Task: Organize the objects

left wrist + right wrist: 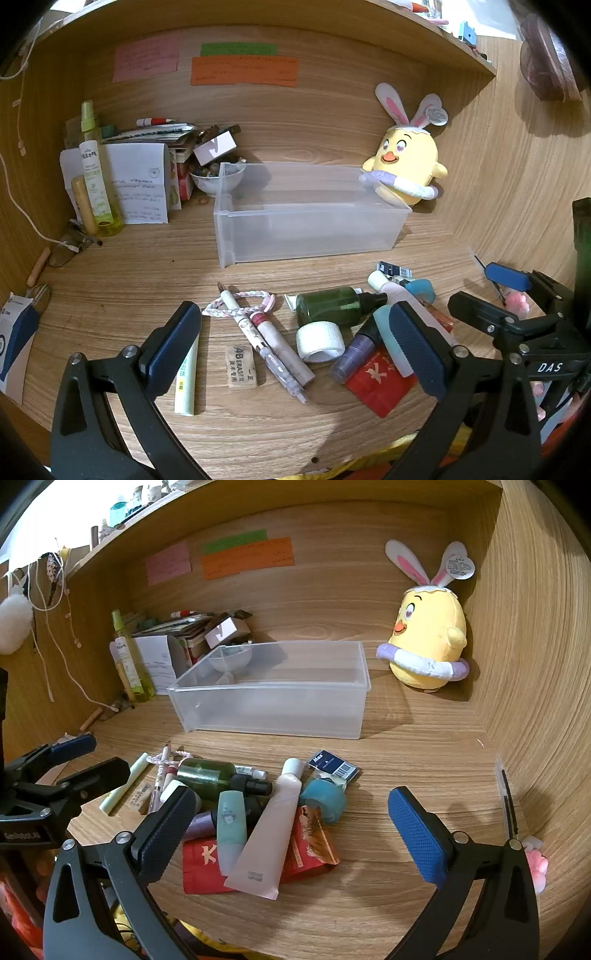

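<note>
Right now we hold both grippers above the wooden desk [424,760], fingers spread wide on each and nothing between them. Our left gripper [295,343] hangs over the left half of the clutter; in its view a 4B eraser [241,366] lies at about 6 o'clock from a pink-and-white braided cord [240,304], with two pens [271,347] slanting down between them and a roll of white tape [320,341] at 3 o'clock of the pens. A dark green spray bottle [334,305] lies on its side just above the tape.

Our right gripper [291,827] frames the other half — a pale pink tube [269,834] rests across a red packet [207,864], a mint-green small bottle [232,830] leans beside it at 9 o'clock, and a teal tape roll [325,799] sits at 2 o'clock of the tube, touching a blue Max staple box [332,766].

At 12 o'clock from the pile, well apart from it, stands the clear plastic bin [273,716]. A yellow chick plush [428,638] with rabbit ears sits at the bin's 2 o'clock — against the back corner.
</note>
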`<state>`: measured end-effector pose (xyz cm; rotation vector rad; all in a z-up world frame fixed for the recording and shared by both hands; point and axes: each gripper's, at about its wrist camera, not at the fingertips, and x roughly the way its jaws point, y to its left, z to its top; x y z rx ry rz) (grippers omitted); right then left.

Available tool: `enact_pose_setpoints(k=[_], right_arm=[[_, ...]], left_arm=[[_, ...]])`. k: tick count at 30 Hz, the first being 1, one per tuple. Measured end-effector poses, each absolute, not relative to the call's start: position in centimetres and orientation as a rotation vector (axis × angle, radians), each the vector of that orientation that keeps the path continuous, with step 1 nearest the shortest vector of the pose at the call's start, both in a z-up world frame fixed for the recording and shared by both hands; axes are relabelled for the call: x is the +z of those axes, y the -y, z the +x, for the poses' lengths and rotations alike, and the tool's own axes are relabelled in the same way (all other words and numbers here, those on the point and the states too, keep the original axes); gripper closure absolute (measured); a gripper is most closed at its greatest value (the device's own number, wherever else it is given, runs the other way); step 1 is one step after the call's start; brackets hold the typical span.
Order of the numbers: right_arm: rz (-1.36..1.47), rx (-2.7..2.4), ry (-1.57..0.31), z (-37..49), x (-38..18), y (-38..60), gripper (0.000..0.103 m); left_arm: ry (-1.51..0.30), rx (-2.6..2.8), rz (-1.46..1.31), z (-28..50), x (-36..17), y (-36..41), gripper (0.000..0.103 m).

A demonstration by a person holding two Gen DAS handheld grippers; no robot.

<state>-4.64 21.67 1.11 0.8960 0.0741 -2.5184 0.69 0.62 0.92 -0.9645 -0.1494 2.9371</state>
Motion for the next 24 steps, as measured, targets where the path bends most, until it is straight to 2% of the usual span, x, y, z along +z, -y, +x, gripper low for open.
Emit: enact_pose_setpoints(k=[24], right_arm=[[0.903, -2.508, -0.059, -4.34, 1.36, -21.33, 0.0]], left_arm=[[0.158, 2.926, -0.96, 0.78, 0.99, -0.57, 0.0]])
